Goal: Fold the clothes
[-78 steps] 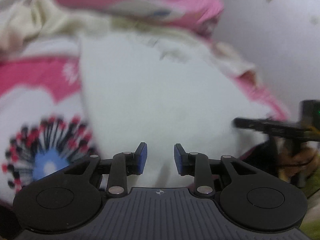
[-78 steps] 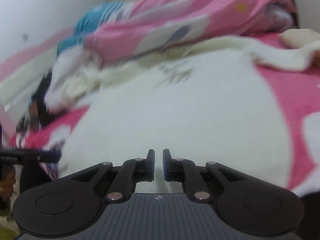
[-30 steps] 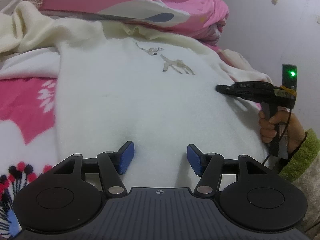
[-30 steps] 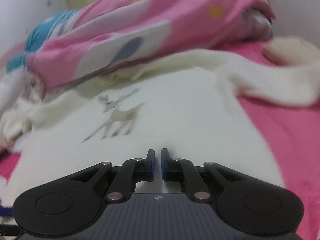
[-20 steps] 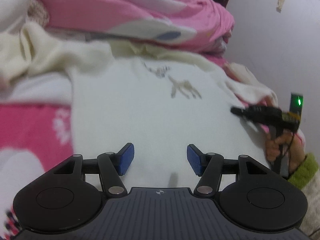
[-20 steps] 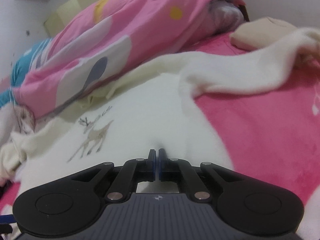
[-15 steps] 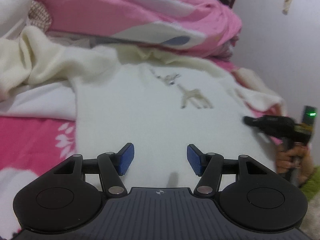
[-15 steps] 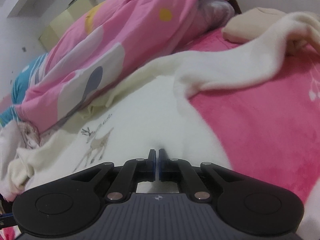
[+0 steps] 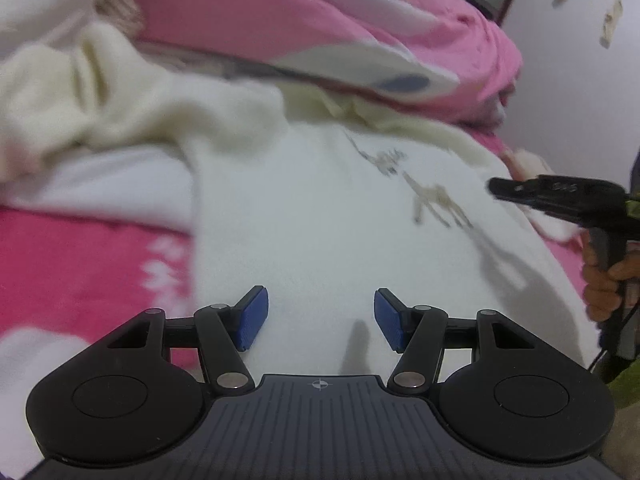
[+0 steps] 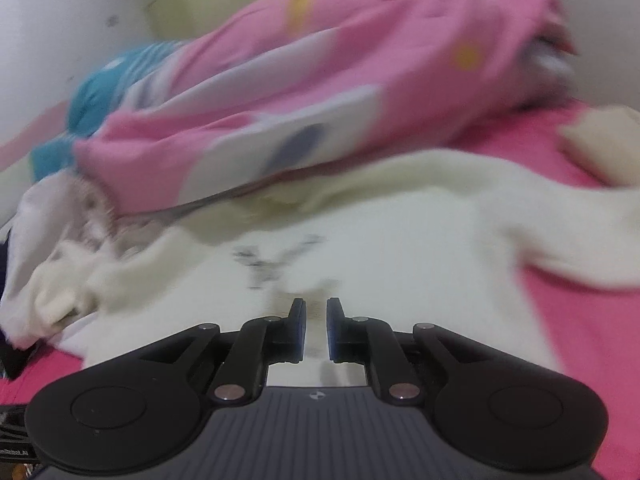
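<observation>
The bed [image 9: 80, 264], under a pink blanket with white motifs, carries everything. A bunched pink quilt [image 9: 320, 28] lies heaped along its far side, directly beyond the garment.

The white sweater [image 9: 320, 220] with the small deer print [image 9: 436, 200] is spread front-up on the blanket, its long axis running from the hem, nearest both cameras, away to the collar, which sits against or just under the quilt's edge. In the right wrist view its right sleeve [image 10: 540, 216] stretches out sideways across bare pink blanket toward a cream cushion-like thing [image 10: 600, 148]. The opposite sleeve [image 9: 80, 112] lies crumpled up by the quilt.

The left tongs [image 9: 320, 320] hover over the hem region, blue pads spread wide and empty. The right tongs [image 10: 316, 328] stand above the sweater's chest, close to the deer print, jaws narrowed to a slim gap; blur hides whether any cloth is pinched between them.

Judging by position, the outstretched sleeve lies off to the right tongs' side and is theirs to fetch inward. The quilt crowding the collar is the likeliest obstruction to a clean fold.
</observation>
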`<state>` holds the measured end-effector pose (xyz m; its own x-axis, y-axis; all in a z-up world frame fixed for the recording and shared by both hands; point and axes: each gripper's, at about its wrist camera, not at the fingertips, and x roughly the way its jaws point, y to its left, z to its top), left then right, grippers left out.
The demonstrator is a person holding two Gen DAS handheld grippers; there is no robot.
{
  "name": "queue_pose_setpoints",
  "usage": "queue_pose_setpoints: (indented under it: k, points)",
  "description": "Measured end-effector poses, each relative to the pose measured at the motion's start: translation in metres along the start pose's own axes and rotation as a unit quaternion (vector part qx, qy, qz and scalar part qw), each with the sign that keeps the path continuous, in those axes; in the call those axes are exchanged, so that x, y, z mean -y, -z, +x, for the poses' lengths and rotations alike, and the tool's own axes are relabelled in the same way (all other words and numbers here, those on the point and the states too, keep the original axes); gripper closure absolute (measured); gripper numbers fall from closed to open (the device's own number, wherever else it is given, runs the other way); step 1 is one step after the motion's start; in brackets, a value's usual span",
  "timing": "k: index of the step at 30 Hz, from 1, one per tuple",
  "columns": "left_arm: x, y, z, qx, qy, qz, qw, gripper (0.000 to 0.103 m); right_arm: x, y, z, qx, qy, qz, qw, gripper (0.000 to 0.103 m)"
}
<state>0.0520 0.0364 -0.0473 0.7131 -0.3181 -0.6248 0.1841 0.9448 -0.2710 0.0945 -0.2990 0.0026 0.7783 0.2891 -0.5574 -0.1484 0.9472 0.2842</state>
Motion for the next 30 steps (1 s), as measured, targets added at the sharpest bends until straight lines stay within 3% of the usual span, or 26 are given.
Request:
queue_pose_setpoints:
  k: [3,7,14,17,25,30]
  points:
    - [-0.017,-0.010,-0.013,0.031,-0.044,-0.002,0.9986,0.044,-0.030,0.006,0.029,-0.017,-0.029,-0.031,0.999,0.092]
    - [-0.042,-0.022,-0.026,0.071,-0.109,-0.006,0.9915,0.044,-0.045,0.022,0.067,-0.041,-0.014,-0.061,0.997,0.092]
    - [-0.084,-0.043,-0.046,0.135,-0.216,-0.011,0.9669,0.043,-0.041,0.036,0.076,-0.040,-0.009,-0.058,0.997,0.093]
    - [-0.091,-0.044,-0.042,0.135,-0.234,-0.002,0.9628,0.043,-0.041,0.036,0.076,-0.040,-0.008,-0.059,0.997,0.092]
    - [-0.097,-0.049,-0.019,0.112,-0.247,0.021,0.9624,0.043,-0.043,0.037,0.079,-0.039,-0.004,-0.065,0.997,0.092]
    - [-0.068,-0.049,-0.032,0.154,-0.220,0.034,0.9628,0.042,-0.043,0.038,0.079,-0.039,-0.003,-0.065,0.997,0.092]
